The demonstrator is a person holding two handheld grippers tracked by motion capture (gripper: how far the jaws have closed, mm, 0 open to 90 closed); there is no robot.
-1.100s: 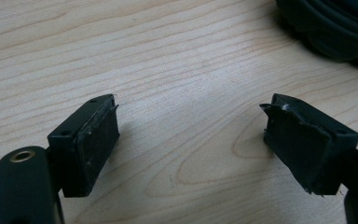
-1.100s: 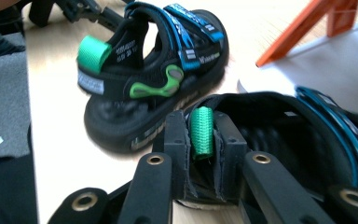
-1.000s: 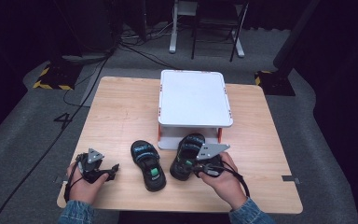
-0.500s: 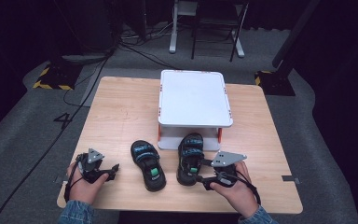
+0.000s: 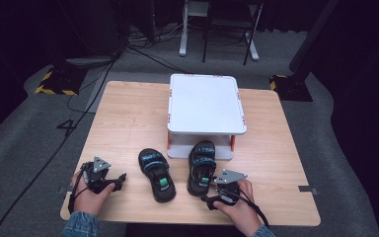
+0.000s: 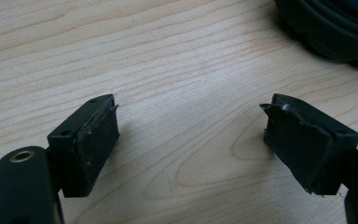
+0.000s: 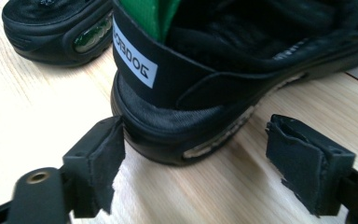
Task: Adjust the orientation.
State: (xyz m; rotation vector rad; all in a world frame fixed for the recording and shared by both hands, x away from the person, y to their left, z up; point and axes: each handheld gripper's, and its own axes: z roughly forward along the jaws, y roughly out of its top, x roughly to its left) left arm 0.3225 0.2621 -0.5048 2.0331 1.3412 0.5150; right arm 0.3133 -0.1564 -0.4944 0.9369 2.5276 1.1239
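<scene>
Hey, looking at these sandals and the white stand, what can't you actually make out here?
- Right sandal: toe hidden under the white stand's top, high view.
- Same sandal: front cut off by the frame edge, right gripper view.
- Left sandal: cut off at the top corner, left gripper view.
- Heel label: reads mirrored, wording unclear.

The light wooden table (image 5: pixel 128 118) carries two black sandals (image 5: pixel 157 168) (image 5: pixel 201 161) side by side, just before a white raised platform (image 5: pixel 205 103).
</scene>
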